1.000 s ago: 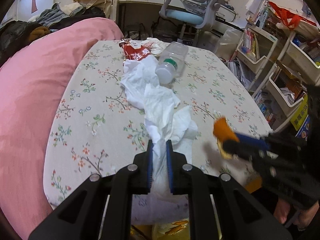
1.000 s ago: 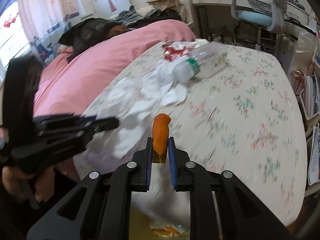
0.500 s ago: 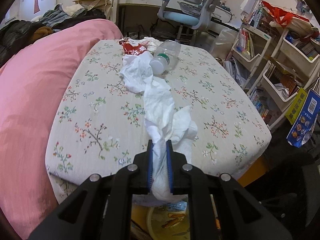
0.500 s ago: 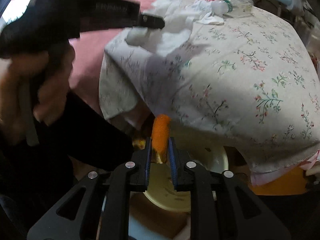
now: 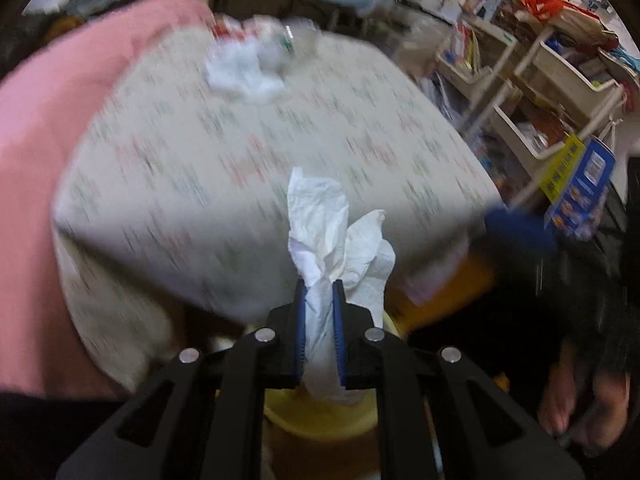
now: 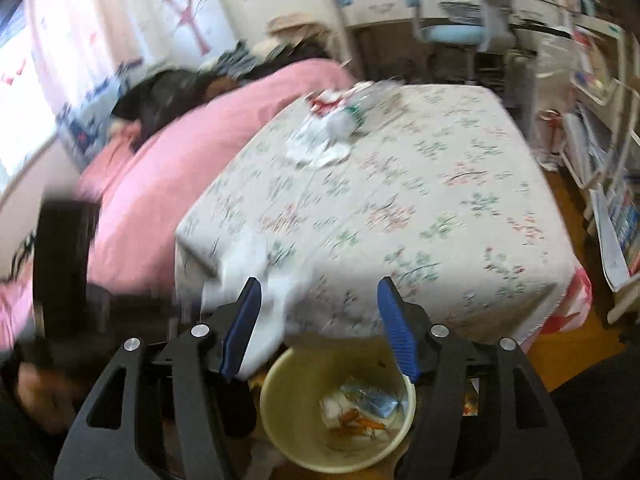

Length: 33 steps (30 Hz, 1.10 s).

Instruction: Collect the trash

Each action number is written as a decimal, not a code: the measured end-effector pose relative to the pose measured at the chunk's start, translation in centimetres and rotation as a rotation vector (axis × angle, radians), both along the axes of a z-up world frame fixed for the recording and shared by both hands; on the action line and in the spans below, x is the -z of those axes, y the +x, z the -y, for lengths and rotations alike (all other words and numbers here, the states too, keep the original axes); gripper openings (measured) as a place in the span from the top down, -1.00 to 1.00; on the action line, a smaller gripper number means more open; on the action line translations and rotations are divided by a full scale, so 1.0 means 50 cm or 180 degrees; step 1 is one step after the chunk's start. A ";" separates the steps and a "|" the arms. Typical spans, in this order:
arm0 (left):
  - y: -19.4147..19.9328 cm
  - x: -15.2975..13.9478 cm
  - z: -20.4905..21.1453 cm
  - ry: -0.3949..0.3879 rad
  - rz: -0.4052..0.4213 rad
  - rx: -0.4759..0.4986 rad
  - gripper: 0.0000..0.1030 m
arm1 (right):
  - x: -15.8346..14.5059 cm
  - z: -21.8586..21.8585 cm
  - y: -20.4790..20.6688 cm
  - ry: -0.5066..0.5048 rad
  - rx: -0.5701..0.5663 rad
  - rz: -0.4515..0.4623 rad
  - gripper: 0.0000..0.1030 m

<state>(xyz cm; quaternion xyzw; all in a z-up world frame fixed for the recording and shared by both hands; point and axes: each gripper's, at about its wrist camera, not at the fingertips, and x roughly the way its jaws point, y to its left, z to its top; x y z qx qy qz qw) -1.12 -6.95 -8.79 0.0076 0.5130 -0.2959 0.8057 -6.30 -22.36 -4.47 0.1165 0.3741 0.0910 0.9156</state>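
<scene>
**Tissue over the bin, peel already dropped**

Left wrist view: the left claw [image 5: 319, 334] is clamped on a crumpled white tissue [image 5: 334, 240], which stands up between the blue pads and hangs a little below them. Beyond it lies the floral-clothed surface [image 5: 248, 184], much blurred, with more trash at its far end: another wad of tissue [image 5: 244, 74], a red wrapper [image 5: 224, 32] and what looks like a clear bottle [image 5: 300, 38] (too smeared to be sure). Under the claw the rim of the yellow bin [image 5: 320, 424] shows, so the tissue is roughly above it. To do this step well, the claw should be carried until the hanging end is plainly inside the rim, then parted fully and held there a moment; tissue is light and tends to cling to a pad or drift, so a short downward dip may help it fall clear.

Right wrist view: the right claw [image 6: 320, 330] has just been opening and its jaws now stand apart with nothing between them. Directly below sits the yellow bin [image 6: 280, 384], holding orange peel [image 6: 360, 424], a bluish wrapper [image 6: 370, 398] and something white. The held tissue [image 6: 260, 300] shows as a white blur at the near corner of the surface [image 6: 400, 200], just beside the bin's edge. The right claw is best drawn aside, I judge, so the two do not meet over the small opening. The far-end trash [image 6: 320, 144] is not yet collected.
</scene>
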 end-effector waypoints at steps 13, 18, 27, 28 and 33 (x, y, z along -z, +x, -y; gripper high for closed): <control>-0.027 -0.003 0.003 0.0176 0.0178 -0.0075 -0.29 | -0.001 0.013 0.000 -0.0006 0.0118 0.0027 -0.29; -0.016 -0.024 -0.027 0.0114 0.0449 -0.0409 -0.47 | 0.005 0.007 0.003 -0.0035 0.0082 0.0000 -0.31; 0.004 -0.037 -0.058 0.0061 0.0587 -0.0761 -0.64 | 0.011 -0.001 0.005 -0.0078 0.0050 -0.0024 -0.38; 0.004 -0.036 -0.059 0.0061 0.0587 -0.0775 -0.65 | 0.011 -0.001 0.005 -0.0081 0.0049 -0.0024 -0.38; 0.005 -0.038 -0.059 0.0092 0.0635 -0.0821 -0.69 | 0.012 -0.007 0.004 -0.0108 0.0030 -0.0026 -0.39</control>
